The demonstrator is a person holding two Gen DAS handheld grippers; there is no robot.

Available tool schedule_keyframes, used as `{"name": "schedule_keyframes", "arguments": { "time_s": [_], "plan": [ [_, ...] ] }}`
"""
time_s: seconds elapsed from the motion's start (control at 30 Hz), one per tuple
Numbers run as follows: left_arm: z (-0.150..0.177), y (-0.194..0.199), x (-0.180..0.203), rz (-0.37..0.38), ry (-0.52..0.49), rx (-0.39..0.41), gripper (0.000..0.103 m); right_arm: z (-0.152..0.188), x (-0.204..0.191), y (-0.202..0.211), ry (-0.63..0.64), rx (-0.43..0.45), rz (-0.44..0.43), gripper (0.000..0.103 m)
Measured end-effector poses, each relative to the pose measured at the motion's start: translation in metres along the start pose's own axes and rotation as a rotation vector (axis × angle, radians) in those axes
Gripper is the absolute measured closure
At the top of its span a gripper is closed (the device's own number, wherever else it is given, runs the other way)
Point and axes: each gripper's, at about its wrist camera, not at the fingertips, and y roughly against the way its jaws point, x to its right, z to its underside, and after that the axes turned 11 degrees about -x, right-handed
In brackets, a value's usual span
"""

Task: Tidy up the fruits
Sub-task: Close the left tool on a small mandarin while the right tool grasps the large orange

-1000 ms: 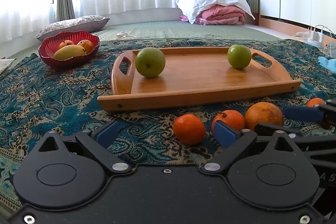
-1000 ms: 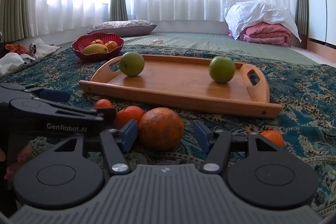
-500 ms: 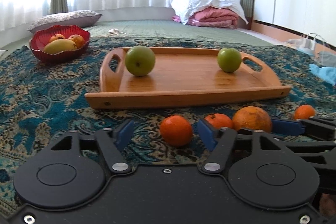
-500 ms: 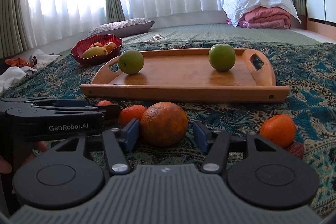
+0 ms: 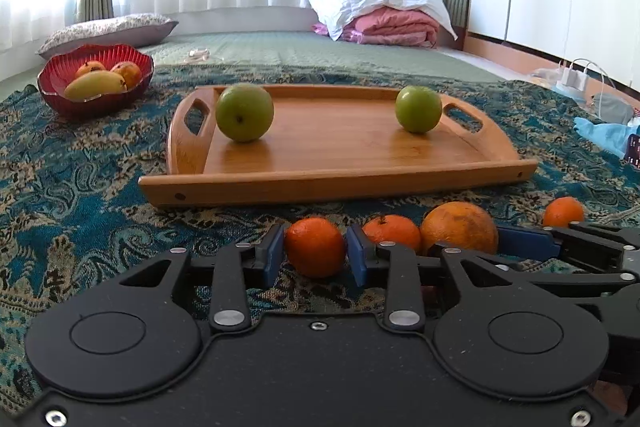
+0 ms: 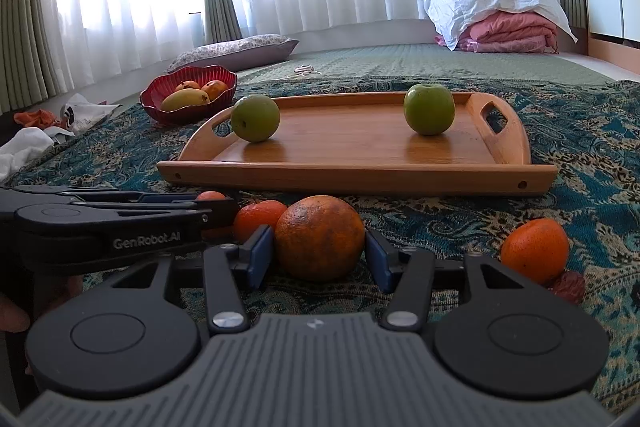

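My left gripper [image 5: 315, 255] has its blue pads against both sides of a small tangerine [image 5: 315, 247] on the patterned cloth. My right gripper [image 6: 319, 254] has its pads against a large orange [image 6: 320, 238]. Another tangerine [image 5: 392, 231] lies between the two fruits. A further tangerine [image 6: 534, 250] lies to the right. A wooden tray [image 5: 344, 183] just beyond holds two green apples [image 5: 245, 111] [image 5: 418, 109], one at each end.
A red bowl [image 5: 60, 95] with mangoes stands at the far left. A dark dried fruit [image 6: 568, 286] lies beside the right tangerine. A pillow and folded bedding lie at the back. Cloths lie at the left edge [image 6: 24, 143].
Both grippers moved forward and closed in. The left jaws narrowed onto the small tangerine; the right jaws narrowed onto the large orange.
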Motion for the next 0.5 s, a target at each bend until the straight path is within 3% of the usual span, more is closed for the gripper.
{"name": "schedule_keyframes", "arguments": {
  "time_s": [0.13, 0.3, 0.37, 0.5],
  "plan": [
    [0.0, -0.009, -0.007, 0.025, 0.047, -0.03, 0.072, 0.002, 0.002, 0.004, -0.038, 0.024, 0.002, 0.05],
    [-0.002, 0.006, 0.005, -0.135, -0.035, 0.054, 0.072, 0.005, 0.003, 0.01, -0.058, 0.071, 0.057, 0.051],
    [-0.006, 0.008, 0.006, -0.148, -0.055, 0.056, 0.072, 0.002, 0.005, 0.01, -0.065, 0.071, 0.066, 0.051],
    [-0.01, 0.009, 0.0, -0.155, -0.003, 0.043, 0.072, -0.003, 0.01, 0.012, -0.087, 0.092, 0.104, 0.051]
  ]
}}
